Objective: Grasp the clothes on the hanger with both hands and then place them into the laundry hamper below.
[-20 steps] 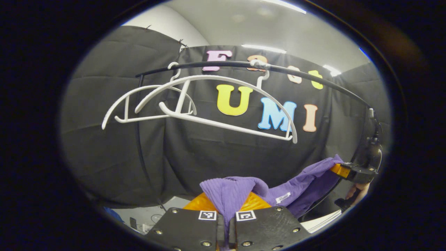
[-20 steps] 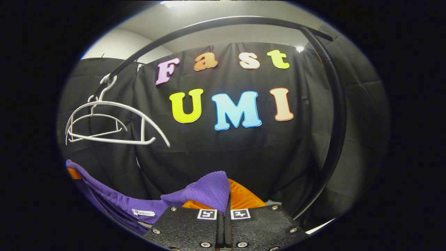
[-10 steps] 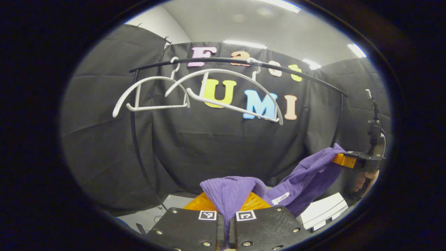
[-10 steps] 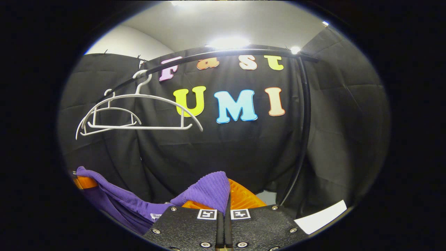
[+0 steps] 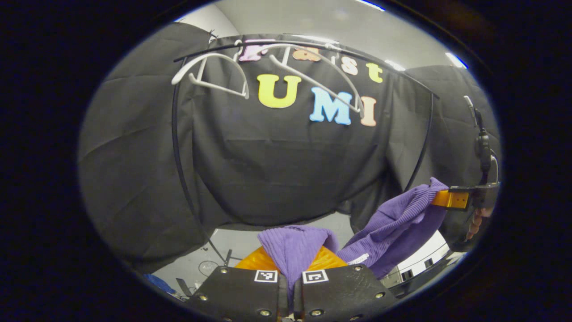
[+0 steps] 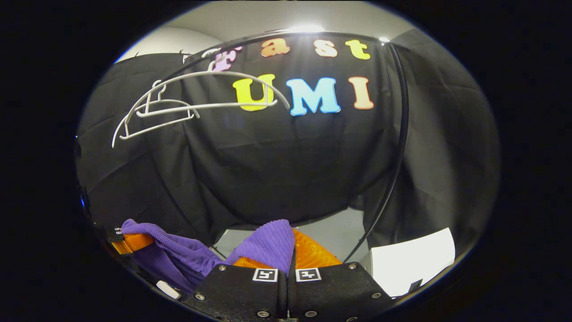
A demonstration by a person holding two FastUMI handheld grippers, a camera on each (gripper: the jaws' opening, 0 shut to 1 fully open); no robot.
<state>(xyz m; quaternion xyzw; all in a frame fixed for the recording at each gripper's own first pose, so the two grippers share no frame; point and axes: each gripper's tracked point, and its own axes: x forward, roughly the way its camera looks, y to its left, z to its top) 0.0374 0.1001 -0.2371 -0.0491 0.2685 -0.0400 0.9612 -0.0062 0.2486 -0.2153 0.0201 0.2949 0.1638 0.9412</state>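
Note:
A purple ribbed garment (image 5: pixel 393 223) hangs stretched between both grippers, off the hangers. My left gripper (image 5: pixel 289 264) is shut on one end of it, the cloth bunched over its fingertips. My right gripper (image 6: pixel 286 259) is shut on the other end of the purple garment (image 6: pixel 268 243). In the left gripper view the right gripper (image 5: pixel 451 199) shows far right with a hand behind it. The left gripper (image 6: pixel 127 243) shows at the lower left of the right gripper view. Two bare white hangers (image 5: pixel 214 74) (image 6: pixel 178 103) hang on the black rail (image 5: pixel 313 44) above.
The rail's black upright posts (image 5: pixel 178 156) (image 6: pixel 397 143) stand to either side in front of the black cloth wall. A white boxy object (image 6: pixel 411 264) sits low at the right. Grey floor with cables (image 5: pixel 210 264) shows below the cloth.
Both grippers have come down and back with the garment; the rail and hangers have risen toward the top of both views, and the floor and white object now show.

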